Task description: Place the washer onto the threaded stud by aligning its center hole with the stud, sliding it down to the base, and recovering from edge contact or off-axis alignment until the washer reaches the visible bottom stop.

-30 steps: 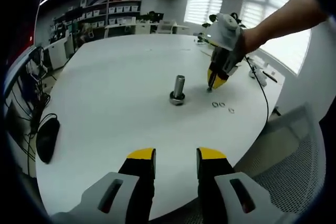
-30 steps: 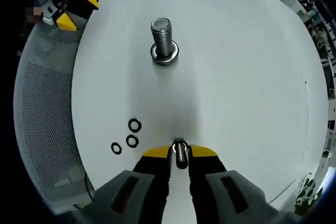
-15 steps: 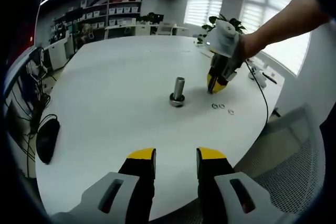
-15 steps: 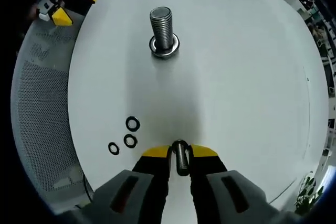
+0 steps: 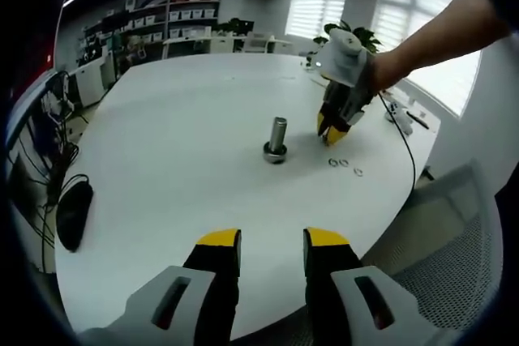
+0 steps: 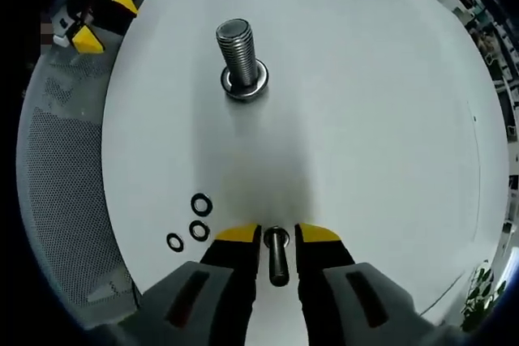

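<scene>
The right hand-held gripper (image 6: 276, 237), pinching a washer (image 6: 276, 241) edge-on, sits with the upright stud (image 6: 238, 56) straight ahead, 3 spare washers (image 6: 193, 229) to its left.

I see a smooth, matt white tabletop (image 6: 365, 119) carrying the threaded stud (image 6: 236, 54), bright ridged metal with a shiny collar at its base. At seven o'clock from it lie three dark, dull rings (image 6: 199, 218). My right tool (image 6: 277, 237) has glossy yellow plastic tips on matt grey bodies, around a polished metal piece (image 6: 277, 255).
</scene>
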`<action>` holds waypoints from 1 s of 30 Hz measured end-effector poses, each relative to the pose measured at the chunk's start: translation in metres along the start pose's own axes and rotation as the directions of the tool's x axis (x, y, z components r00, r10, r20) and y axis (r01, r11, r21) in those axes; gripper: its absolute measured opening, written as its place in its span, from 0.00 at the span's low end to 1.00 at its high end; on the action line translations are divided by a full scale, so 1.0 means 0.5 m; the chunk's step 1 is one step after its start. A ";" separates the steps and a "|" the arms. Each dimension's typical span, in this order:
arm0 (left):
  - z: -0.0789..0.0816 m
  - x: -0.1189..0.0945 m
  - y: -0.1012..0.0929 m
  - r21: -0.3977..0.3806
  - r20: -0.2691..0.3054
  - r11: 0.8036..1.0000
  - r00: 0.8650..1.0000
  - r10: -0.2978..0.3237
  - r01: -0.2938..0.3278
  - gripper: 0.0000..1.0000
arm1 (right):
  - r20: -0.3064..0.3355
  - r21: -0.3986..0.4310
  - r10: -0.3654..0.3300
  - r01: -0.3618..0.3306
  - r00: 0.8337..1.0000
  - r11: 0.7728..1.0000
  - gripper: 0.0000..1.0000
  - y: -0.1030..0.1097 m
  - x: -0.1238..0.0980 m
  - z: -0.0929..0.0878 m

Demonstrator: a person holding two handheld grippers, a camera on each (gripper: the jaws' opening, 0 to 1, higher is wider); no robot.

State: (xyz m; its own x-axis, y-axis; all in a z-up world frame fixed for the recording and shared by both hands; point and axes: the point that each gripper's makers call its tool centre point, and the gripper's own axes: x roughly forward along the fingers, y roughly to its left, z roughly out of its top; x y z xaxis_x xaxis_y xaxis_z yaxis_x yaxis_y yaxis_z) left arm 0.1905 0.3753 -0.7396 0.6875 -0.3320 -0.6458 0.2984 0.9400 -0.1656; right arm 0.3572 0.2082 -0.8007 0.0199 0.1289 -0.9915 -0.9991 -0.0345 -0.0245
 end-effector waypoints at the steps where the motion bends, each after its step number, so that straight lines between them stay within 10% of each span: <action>1: 0.000 0.001 0.001 0.001 0.000 1.000 1.000 0.000 0.000 0.29 | 0.002 0.003 0.000 0.000 1.000 1.000 0.20 -0.001 0.000 0.000; 30: -0.005 0.001 0.002 0.008 -0.012 1.000 1.000 0.012 -0.012 0.29 | 0.110 0.078 -0.031 0.022 0.993 0.997 0.30 -0.002 -0.055 -0.019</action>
State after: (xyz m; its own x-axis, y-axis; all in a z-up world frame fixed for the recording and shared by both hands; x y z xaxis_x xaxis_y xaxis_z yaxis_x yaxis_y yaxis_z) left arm 0.1895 0.3763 -0.7418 0.6828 -0.3196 -0.6570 0.2952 0.9433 -0.1521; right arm 0.3581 0.1953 -0.7746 0.0464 0.2382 -0.9701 -0.9983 0.0462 -0.0364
